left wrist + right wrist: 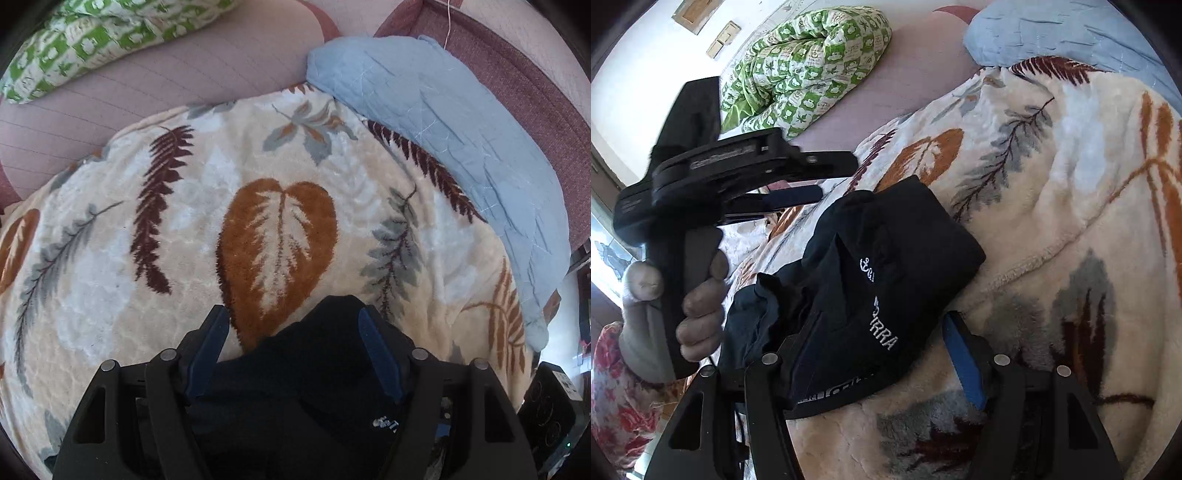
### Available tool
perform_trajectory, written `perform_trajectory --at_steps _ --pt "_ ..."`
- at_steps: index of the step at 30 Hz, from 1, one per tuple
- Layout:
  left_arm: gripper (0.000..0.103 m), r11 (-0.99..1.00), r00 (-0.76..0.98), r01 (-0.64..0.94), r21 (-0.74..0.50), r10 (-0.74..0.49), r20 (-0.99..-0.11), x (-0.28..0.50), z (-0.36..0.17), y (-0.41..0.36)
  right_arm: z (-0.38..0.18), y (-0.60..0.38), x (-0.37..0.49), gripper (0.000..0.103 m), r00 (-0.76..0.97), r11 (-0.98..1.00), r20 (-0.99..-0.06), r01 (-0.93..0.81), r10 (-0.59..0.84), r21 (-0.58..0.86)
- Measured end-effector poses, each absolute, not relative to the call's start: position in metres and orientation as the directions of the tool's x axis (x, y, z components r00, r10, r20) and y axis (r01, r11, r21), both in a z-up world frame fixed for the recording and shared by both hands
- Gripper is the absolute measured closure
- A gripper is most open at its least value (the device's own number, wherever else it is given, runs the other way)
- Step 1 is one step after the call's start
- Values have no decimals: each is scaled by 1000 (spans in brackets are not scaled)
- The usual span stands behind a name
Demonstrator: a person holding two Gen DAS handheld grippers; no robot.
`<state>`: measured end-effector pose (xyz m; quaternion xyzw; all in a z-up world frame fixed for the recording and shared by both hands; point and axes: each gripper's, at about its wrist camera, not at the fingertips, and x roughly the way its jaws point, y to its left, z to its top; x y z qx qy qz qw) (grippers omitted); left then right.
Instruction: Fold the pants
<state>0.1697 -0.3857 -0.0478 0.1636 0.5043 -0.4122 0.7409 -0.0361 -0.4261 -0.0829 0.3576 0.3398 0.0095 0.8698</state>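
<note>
Bed: mauve quilted cover, bearing all other items. Leaf-print blanket: cream fleece with rust, maroon and grey leaves, spread as the working surface. Blue quilt: bunched along the blanket's far right edge. Green checked quilt: rolled at the far corner, well apart from the work. Pants: dark navy, white lettering on one face, lying on the blanket as a compact bundle, apparently already folded more than once (a judgement from its shape). Left tool: hovering over the bundle, blue-lined fingers spread wide with cloth lying between them, nothing pinched. Right tool: fingers likewise parted and straddling the bundle's near end, left finger hidden under the cloth, not gripping. Handling note: for a clean final fold, each tool should take an outer corner of one end through all layers, then carry it level so the loose flap at the left tucks under. Unclear: the bundle's near edge is cut off by the tool bodies; the waistband and leg ends cannot be told apart; the lettering is only partly legible.
</note>
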Motion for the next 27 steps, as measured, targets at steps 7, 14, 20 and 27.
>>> perform_trajectory --at_steps 7,14,20,27 --pt "31 506 31 844 -181 -383 -923 164 -79 -423 -89 -427 -25 32 777 703 -551 206 305 680" --pt "59 448 127 894 -13 -281 -951 137 -86 -440 -102 -440 -29 69 790 623 -525 245 316 743" --pt "82 458 125 887 -60 -364 -923 130 -51 -418 -100 -441 -33 85 804 585 -480 213 350 782" --pt "82 490 145 861 -138 -496 -856 129 3 -373 -54 -419 -37 86 821 691 -475 142 318 709"
